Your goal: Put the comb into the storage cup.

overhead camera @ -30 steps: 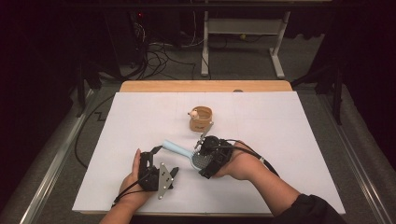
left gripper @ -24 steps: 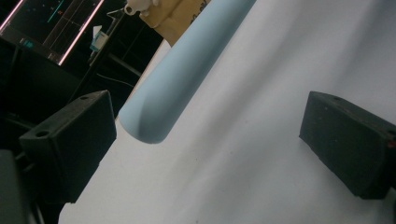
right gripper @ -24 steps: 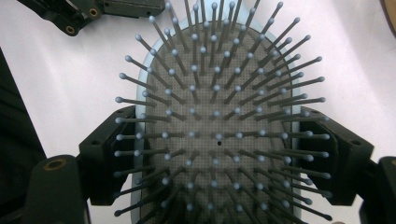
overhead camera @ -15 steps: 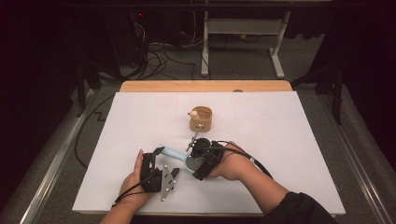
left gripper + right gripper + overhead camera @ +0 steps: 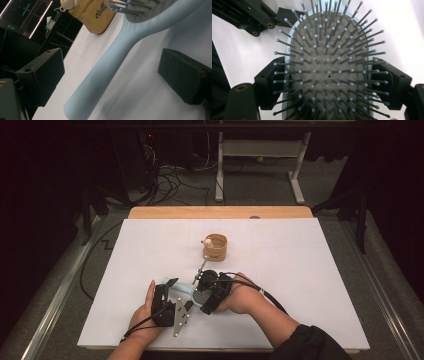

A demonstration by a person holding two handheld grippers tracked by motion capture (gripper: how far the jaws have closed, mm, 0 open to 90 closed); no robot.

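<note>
High view. White table (image 5: 310,285); a light-blue hairbrush (image 5: 186,290) near its front edge, between the two hands. Right gripper (image 5: 206,296) grips the brush head; left gripper (image 5: 167,290) sits just beside the handle end. Long axis runs from the right gripper leftward toward the left one. A small tan cup (image 5: 215,247) stands farther back, well apart.

Left gripper view. Handle of the hairbrush (image 5: 110,65) lies between the two black jaws, which stand wide, with daylight on both sides (nothing touching). Handle tip points toward the camera; left hand is the nearer for taking it.

Right gripper view. Bristled head of the hairbrush (image 5: 328,72), bristles facing the camera, clamped across its width by both jaws.
</note>
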